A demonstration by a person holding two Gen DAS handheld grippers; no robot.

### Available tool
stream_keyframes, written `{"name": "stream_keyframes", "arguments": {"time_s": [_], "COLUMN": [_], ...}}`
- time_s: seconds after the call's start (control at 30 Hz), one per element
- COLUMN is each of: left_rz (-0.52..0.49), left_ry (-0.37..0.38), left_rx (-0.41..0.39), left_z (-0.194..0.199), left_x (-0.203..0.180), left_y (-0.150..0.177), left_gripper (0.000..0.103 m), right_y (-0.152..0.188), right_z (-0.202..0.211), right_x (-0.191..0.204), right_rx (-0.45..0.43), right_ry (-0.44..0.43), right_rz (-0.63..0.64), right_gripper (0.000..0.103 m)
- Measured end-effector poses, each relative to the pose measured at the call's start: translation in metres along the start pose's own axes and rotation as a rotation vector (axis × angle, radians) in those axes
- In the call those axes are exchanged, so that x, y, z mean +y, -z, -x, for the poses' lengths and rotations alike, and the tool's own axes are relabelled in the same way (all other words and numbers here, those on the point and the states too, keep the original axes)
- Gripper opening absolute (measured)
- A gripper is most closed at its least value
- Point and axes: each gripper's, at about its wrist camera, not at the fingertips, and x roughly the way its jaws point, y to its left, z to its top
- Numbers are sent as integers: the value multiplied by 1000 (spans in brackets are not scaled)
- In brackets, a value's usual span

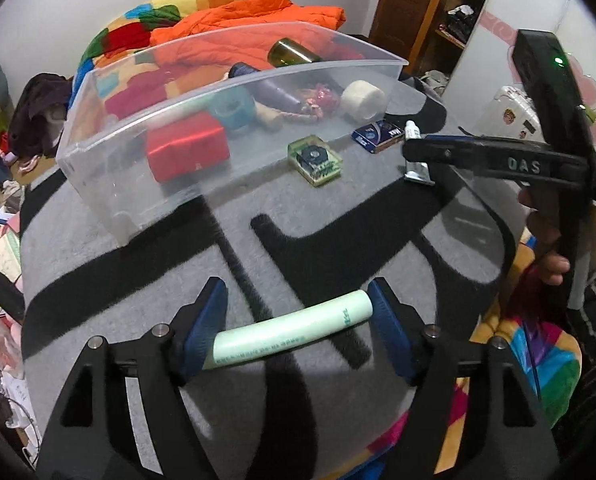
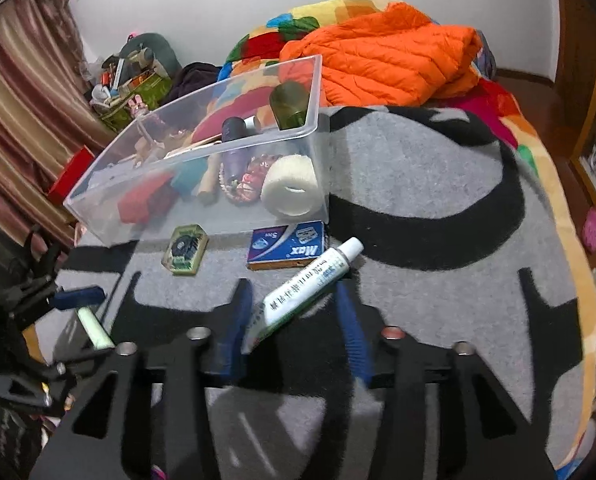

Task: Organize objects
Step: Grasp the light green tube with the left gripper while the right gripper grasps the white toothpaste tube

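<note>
the risk on the left side first. the left tongs (image 1: 298, 328) have the pale green tube (image 1: 290, 330) crosswise between their blue pads, end to end. this is the longest way to take it, and the tube is round and smooth, so i think it can pop out or swing away when the tongs lift. the right pad seems to touch the end of the tube, and the left end goes behind the left pad, but i cannot tell if the pads really press on it. the tongs are spread quite wide.

in the middle, the clear plastic bin (image 1: 110, 184) stands on the grey and black blanket (image 1: 337, 208) of the bed, and it already holds a red box (image 1: 188, 152), a teal tape roll (image 1: 234, 110), a white roll (image 1: 363, 100) and other small things. its near wall is high, so a thing carried low can hit the rim and drop outside. a small green case (image 2: 185, 249) and a blue box (image 2: 288, 245) lie in front of the bin, not inside yet.

on the right, the right tongs (image 2: 296, 320) stand around the white ointment tube (image 2: 309, 290), which lies slanted on the blanket, its cap towards the blue box. the tongs are half spread and the pads look not to press on the tube. when they close, the soft tube can turn or slide, and its cap can push the blue box. both tongs work near each other, so they can also knock together on the way to the bin.
</note>
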Motion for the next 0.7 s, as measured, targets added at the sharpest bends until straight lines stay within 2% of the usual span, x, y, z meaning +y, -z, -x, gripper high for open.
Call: {"name": "stream_keyframes", "arguments": {"time_s": [0.1,0.2,0.3,0.5,0.6,0.7], "left_rz": [-16,-12,-7,46,47,39], "left_ry": [-21,-10,-19,-21,-30,-80], "left_rx": [-6,-7,0,-19,-28,-24], "left_z": [1,6,10,23,27,25], "left_x": [1,5,9,25,30,33], "left_y": [5,7,10,23,30,36], "left_gripper": [73,73,76,80,84,84], "right_y": [0,1,3,9,10,12], "right_z": [-6,-8,-9,-9,-8,-5], "right_x": [6,12,15,22,23,18], "right_rx": [-5,-12,-24,-50,-60,-67], "right_ry": [44,84,108,155,166,161], "right_rz": [19,47,65,130,140,131], "right_gripper": [50,50,50,50,45,37]}}
